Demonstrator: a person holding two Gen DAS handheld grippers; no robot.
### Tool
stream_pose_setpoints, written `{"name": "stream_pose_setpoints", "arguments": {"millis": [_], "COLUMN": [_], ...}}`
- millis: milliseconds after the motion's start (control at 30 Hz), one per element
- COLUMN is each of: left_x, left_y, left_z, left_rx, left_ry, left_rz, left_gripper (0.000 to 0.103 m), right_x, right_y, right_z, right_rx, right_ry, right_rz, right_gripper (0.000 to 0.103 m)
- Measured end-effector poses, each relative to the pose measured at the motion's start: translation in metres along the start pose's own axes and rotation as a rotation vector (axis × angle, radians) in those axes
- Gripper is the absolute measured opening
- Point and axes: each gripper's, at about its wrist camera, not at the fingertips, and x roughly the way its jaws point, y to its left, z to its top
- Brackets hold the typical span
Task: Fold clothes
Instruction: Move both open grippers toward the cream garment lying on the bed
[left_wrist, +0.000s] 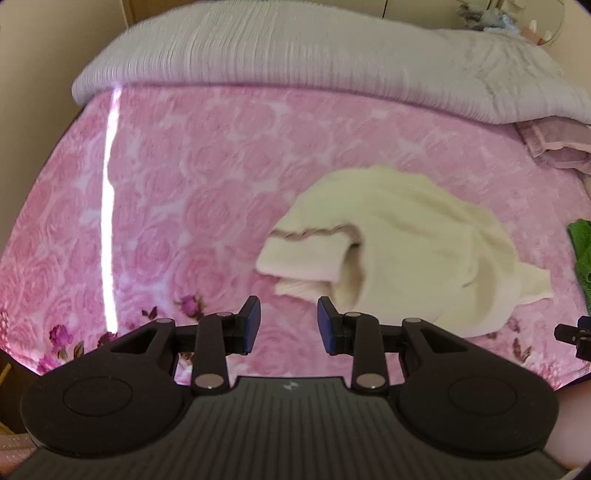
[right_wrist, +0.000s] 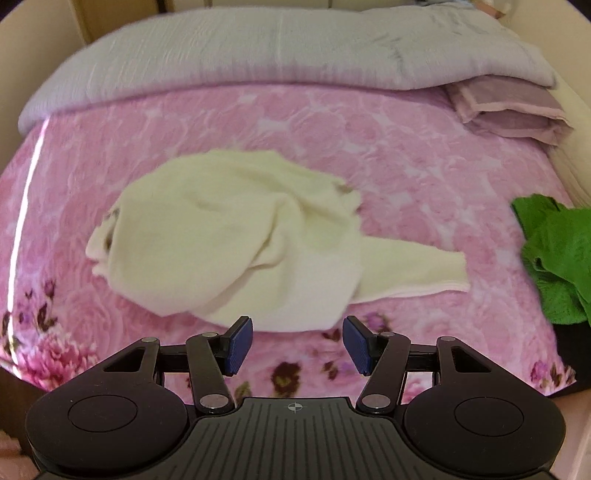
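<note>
In the left wrist view, a bright streak of light (left_wrist: 109, 206) ran down the left side of the pink rose-patterned bedspread (left_wrist: 184, 177), and a folded pale grey ribbed quilt (left_wrist: 258, 48) stretched across the top of the frame. At lower centre the left gripper (left_wrist: 289, 325) hung with its blue-padded jaws parted to a moderate gap and nothing between them, over bare bedspread just short of the crumpled cream-white knit garment (left_wrist: 406, 236). That garment lay right of centre, one cuffed sleeve end (left_wrist: 306, 254) turned toward the left. A folded mauve cloth (left_wrist: 554, 144) sat at the upper right edge, a scrap of bright green fabric (left_wrist: 581, 251) showed at the far right, and below it a small part of the other tool was visible. In the right wrist view, the cream garment (right_wrist: 221, 236) lay heaped left of centre, with one sleeve (right_wrist: 417, 269) stretched flat toward the right. The right gripper (right_wrist: 297, 345), at lower centre, was spread wider and held nothing, its pads near the garment's closest edge but apart from it. The mauve cloth (right_wrist: 513, 110) rested at upper right, the green fabric (right_wrist: 557, 254) bunched at the right edge.
</note>
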Motion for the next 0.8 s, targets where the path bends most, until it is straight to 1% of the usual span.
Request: {"name": "stream_pose_setpoints", "arguments": {"millis": [67, 200, 333, 433, 600, 633, 700, 800], "left_x": [0.017, 0.049, 0.079, 0.098, 0.116, 0.117, 0.120, 0.127], "left_y": [0.017, 0.045, 0.068, 0.076, 0.065, 0.062, 0.057, 0.060], "left_z": [0.000, -0.004, -0.007, -0.009, -0.010, -0.011, -0.015, -0.021], "left_rx": [-0.015, -0.055, -0.092, -0.110, -0.068, -0.061, -0.065, -0.125], "left_ry": [0.028, 0.052, 0.063, 0.082, 0.082, 0.075, 0.053, 0.053], "left_rz": [-0.009, -0.032, -0.047, -0.057, -0.081, -0.084, -0.083, -0.083], "left_gripper": [0.028, 0.028, 0.028, 0.028, 0.031, 0.032, 0.034, 0.034], "right_x": [0.015, 0.047, 0.081, 0.105, 0.129, 0.128, 0.123, 0.122], "right_y": [0.020, 0.062, 0.088, 0.089, 0.056, 0.050, 0.047, 0.068], "right_z": [0.004, 0.011, 0.015, 0.013, 0.003, 0.001, 0.001, 0.014], "right_rx": [-0.040, -0.143, -0.191, -0.176, -0.086, -0.082, -0.103, -0.189], "right_ry": [0.018, 0.020, 0.023, 0.049, 0.106, 0.099, 0.032, -0.064], "right_rz": [-0.006, -0.007, -0.001, -0.041, -0.107, -0.120, -0.114, -0.029], "right_gripper": [0.058, 0.058, 0.058, 0.058, 0.058, 0.058, 0.058, 0.058]}}
